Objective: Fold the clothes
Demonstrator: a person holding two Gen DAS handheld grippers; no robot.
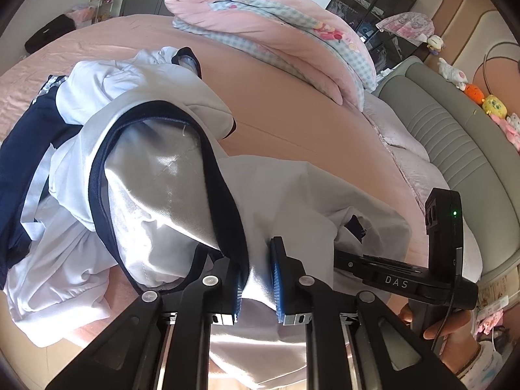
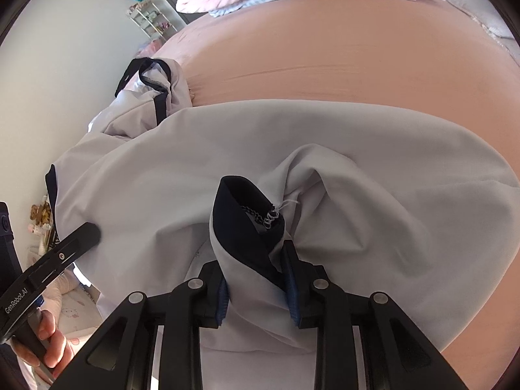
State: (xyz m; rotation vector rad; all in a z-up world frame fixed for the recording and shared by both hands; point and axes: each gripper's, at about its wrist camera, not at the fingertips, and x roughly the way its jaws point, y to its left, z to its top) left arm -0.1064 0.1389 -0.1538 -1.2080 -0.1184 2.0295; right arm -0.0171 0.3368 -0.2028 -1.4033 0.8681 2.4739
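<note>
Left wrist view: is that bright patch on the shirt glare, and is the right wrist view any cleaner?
Left wrist view: yes, glare on the white shirt washes out its weave. Right wrist view: even light, the navy cuff sharp, edges bowed by fisheye.

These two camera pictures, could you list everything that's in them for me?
white garment with navy trim: one, held up over the bed by both grippers
pile of clothes: one heap, white and navy, on the bed's left side
bed sheet: one, peach-pink, under everything
folded quilt: one, pink with blue check lining, far end of the bed
headboard: one, grey-green, padded, right edge
plush toys: several, mixed colours, along the ledge behind the headboard
dark cabinet: one, black, far wall
wire shelf: one, white, by the wall
left gripper: black with blue pads, shut on the white fabric
right gripper: black with blue pads, shut on the navy-trimmed edge
</note>
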